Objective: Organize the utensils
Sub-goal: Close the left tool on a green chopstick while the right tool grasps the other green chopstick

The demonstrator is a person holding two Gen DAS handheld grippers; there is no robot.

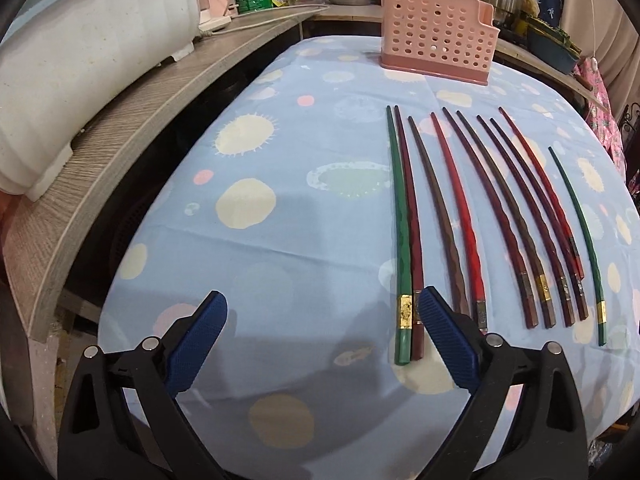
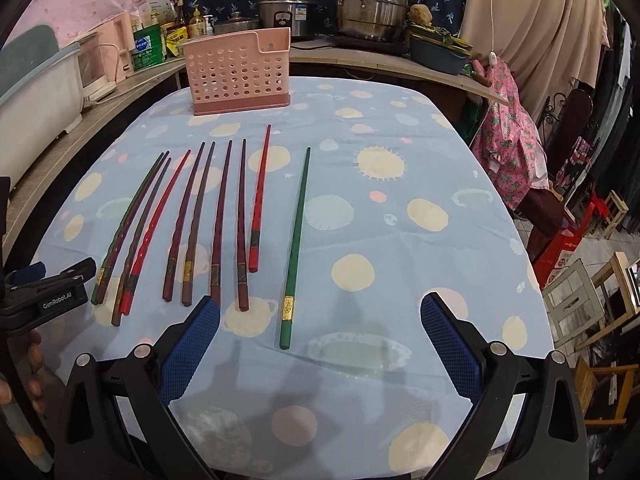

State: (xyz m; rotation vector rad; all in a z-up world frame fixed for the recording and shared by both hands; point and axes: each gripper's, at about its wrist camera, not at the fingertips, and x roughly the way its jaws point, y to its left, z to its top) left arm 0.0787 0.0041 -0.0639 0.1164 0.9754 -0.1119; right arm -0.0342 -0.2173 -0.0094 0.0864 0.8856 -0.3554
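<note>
Several chopsticks, red, maroon, brown and green, lie side by side on the blue spotted tablecloth [image 1: 280, 240]. A green chopstick [image 1: 401, 240] lies leftmost beside a maroon one [image 1: 410, 220]. Another green chopstick [image 2: 296, 236] lies apart on the right of the row. A pink perforated utensil holder [image 1: 436, 30] [image 2: 240, 72] stands upright at the table's far edge. My left gripper [image 1: 324, 304] is open, low over the cloth, its right fingertip beside the butt ends of the leftmost pair. My right gripper [image 2: 320, 312] is open above the lone green chopstick's butt end.
A grey wooden counter [image 1: 132, 120] runs along the left with a white appliance [image 1: 80, 60], bottles and steel pots [image 2: 372, 0] behind the holder. Pink clothing [image 2: 508, 128], chairs and stools [image 2: 576, 304] stand off the table's right side. A hand [image 2: 34, 360] shows at lower left.
</note>
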